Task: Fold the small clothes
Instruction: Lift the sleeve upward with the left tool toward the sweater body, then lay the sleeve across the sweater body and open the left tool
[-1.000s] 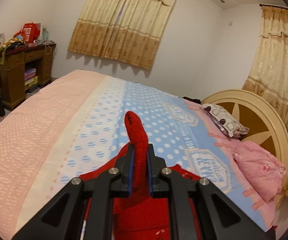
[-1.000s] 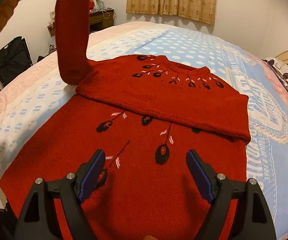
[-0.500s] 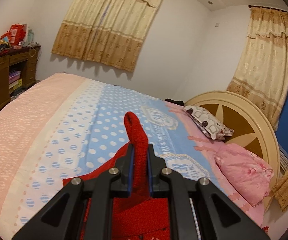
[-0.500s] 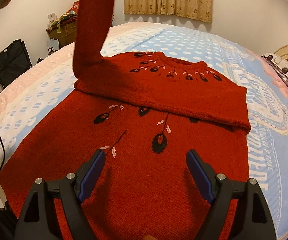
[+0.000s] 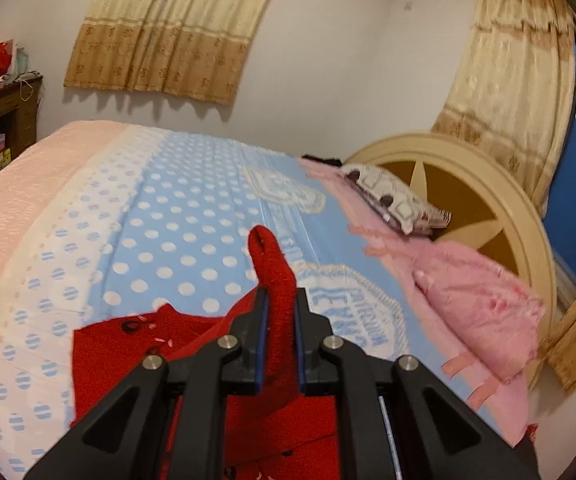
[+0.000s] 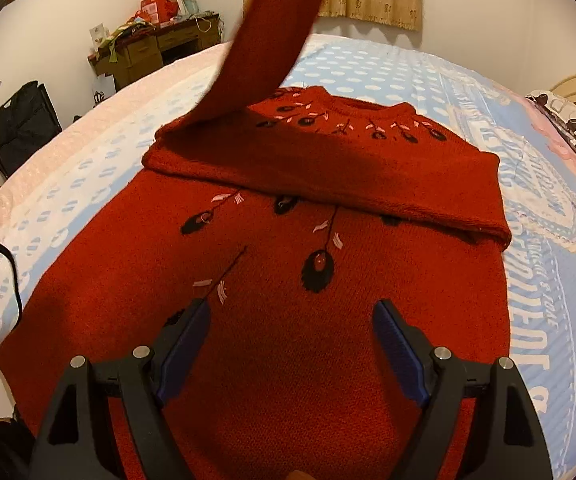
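A red knitted sweater (image 6: pixel 296 280) with black and pink embroidery lies flat on the bed, one sleeve folded across its chest. My left gripper (image 5: pixel 279 320) is shut on the cuff of the other sleeve (image 5: pixel 271 272) and holds it up in the air. In the right wrist view that sleeve (image 6: pixel 271 36) hangs slanting from the top down to the sweater's left shoulder. My right gripper (image 6: pixel 292 344) is open and empty, hovering above the sweater's lower body.
The bed has a blue polka-dot and pink bedspread (image 5: pixel 191 216). Pink and patterned pillows (image 5: pixel 476 296) lie by the round headboard (image 5: pixel 500 208). A wooden desk (image 6: pixel 155 48) with clutter stands at the far left. A black bag (image 6: pixel 23 116) sits on the floor.
My left gripper has carried the raised sleeve rightward, over the sweater's chest, and its view has swung toward the headboard. The right gripper has stayed open in place.
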`<state>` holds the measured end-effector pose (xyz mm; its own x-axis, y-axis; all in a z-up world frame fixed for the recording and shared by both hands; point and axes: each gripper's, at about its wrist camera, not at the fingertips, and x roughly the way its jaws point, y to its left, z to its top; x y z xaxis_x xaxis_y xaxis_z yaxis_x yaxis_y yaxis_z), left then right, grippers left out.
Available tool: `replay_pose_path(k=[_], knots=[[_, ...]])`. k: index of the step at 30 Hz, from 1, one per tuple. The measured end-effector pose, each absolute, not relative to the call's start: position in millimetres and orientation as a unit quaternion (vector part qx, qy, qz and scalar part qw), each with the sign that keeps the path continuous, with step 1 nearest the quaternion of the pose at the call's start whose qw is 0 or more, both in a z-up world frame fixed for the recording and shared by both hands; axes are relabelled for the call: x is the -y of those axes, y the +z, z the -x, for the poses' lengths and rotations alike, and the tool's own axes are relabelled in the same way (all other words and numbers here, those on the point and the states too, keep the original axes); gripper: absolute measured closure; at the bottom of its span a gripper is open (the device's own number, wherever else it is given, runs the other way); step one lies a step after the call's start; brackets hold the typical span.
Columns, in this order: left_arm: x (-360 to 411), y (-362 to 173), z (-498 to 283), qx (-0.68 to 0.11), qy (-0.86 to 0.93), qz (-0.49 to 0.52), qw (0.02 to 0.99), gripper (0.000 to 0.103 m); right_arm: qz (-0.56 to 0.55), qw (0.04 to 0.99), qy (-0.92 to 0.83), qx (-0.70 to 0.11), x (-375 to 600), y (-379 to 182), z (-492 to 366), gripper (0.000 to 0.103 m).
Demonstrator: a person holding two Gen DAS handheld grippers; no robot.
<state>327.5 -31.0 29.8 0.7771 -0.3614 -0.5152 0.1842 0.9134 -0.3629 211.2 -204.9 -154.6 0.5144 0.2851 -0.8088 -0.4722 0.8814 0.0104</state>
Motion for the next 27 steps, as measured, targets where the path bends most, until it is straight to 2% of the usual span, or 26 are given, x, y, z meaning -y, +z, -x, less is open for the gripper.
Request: replay_pose_path(k=[8,11,15,16,17,18,19,22,27], knots=[[95,-26,-349,-0.373,-0.175,0.104,0.905,0.091,0.126,0.858,0.213,-0.449,201,-163,-210,0.020],[115,-39,-355,-0.409,-0.196,0.081,0.887,0.087,0.127,0.856,0.216,-0.453,201,-165,-210,0.020],[117,-39,-349,-0.408,-0.204,0.070,0.887,0.077,0.116,0.853,0.220,-0.459,204,-168,-211,0.019],[111,-37,-346,-0.402,-0.202,0.071,0.891,0.067,0.116,0.853,0.221,-0.459,203,-167,-211,0.019],[106,-35,-343,-0.397,-0.199,0.073,0.893,0.051,0.114,0.853,0.222,-0.458,204,-167,-211,0.019],[100,-33,-340,-0.392,-0.193,0.076,0.896,0.045,0.113,0.853,0.223,-0.458,204,-167,-211,0.019],[93,-32,-339,-0.386,-0.189,0.079,0.900,0.042,0.112,0.852,0.224,-0.459,204,-167,-211,0.019],[66,-31,-325,-0.365,-0.175,0.069,0.912,0.041,0.106,0.852,0.226,-0.460,206,-165,-211,0.019],[-5,-59,-292,-0.359,-0.092,0.025,0.929,0.033,0.067,0.856,0.235,-0.455,218,-154,-213,0.019]])
